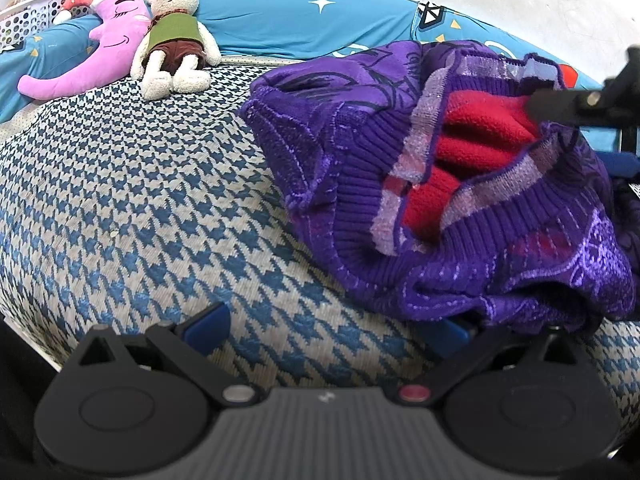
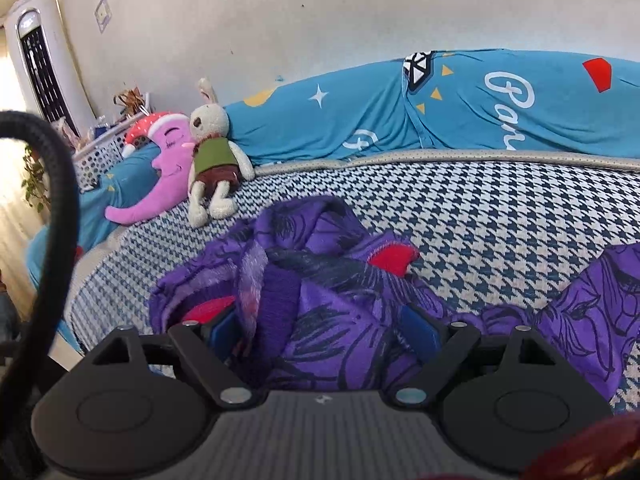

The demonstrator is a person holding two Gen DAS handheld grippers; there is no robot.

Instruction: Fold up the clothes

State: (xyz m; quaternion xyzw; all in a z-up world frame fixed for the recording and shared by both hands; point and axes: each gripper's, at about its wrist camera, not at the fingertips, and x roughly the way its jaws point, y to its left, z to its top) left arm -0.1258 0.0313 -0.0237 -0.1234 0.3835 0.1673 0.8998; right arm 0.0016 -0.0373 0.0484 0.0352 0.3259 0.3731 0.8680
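Note:
A purple knit sweater (image 1: 460, 208) with a red lining (image 1: 480, 140) lies crumpled on the houndstooth bed cover (image 1: 120, 200). My left gripper (image 1: 326, 330) is open at the sweater's near left edge; its left pad (image 1: 208, 326) rests over bare cover and the hem drapes over its right pad (image 1: 444, 334). The sweater (image 2: 320, 304) bunches up between the wide-apart pads of my open right gripper (image 2: 320, 330). In the left wrist view, the right gripper's black frame (image 1: 580, 100) sits at the sweater's ribbed opening.
A plush rabbit (image 1: 172, 36) and a pink moon pillow (image 1: 100, 52) lie at the far left of the bed. A blue quilt (image 2: 460, 108) runs along the wall. A white basket (image 2: 104, 152) and an air conditioner (image 2: 40, 56) stand left. A black cable (image 2: 60, 184) hangs close.

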